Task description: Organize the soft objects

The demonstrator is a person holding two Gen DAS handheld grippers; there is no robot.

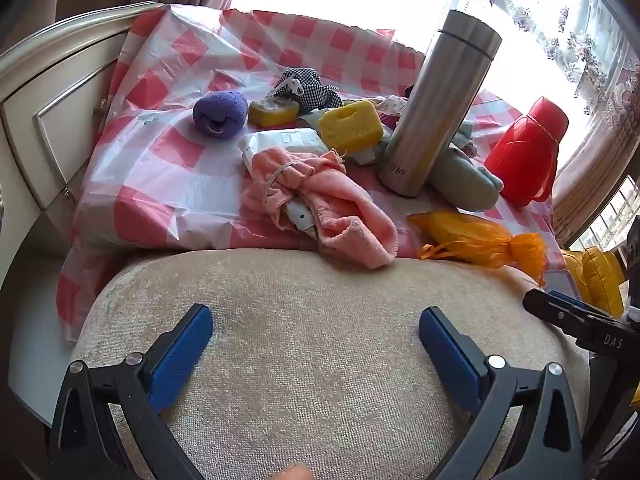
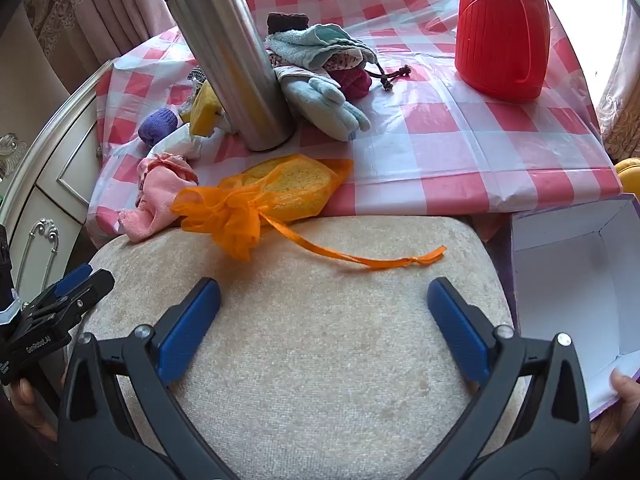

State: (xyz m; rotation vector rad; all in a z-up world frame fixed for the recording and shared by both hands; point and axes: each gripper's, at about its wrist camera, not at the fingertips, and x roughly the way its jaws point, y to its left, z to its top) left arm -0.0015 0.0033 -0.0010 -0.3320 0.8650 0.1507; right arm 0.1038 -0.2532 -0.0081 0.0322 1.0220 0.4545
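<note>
Left gripper [image 1: 316,330]: jaws spread fully wide, nothing between the blue pads [image 1: 180,354], pitched steeply downward. Right gripper [image 2: 324,300]: same wide spread, likewise empty, pitched steeply downward, alongside and level with the left one. Fingertip [image 1: 294,472] visible just behind the left gripper's jaws; part of a hand [image 2: 624,394] at the right gripper's outer side.
</note>
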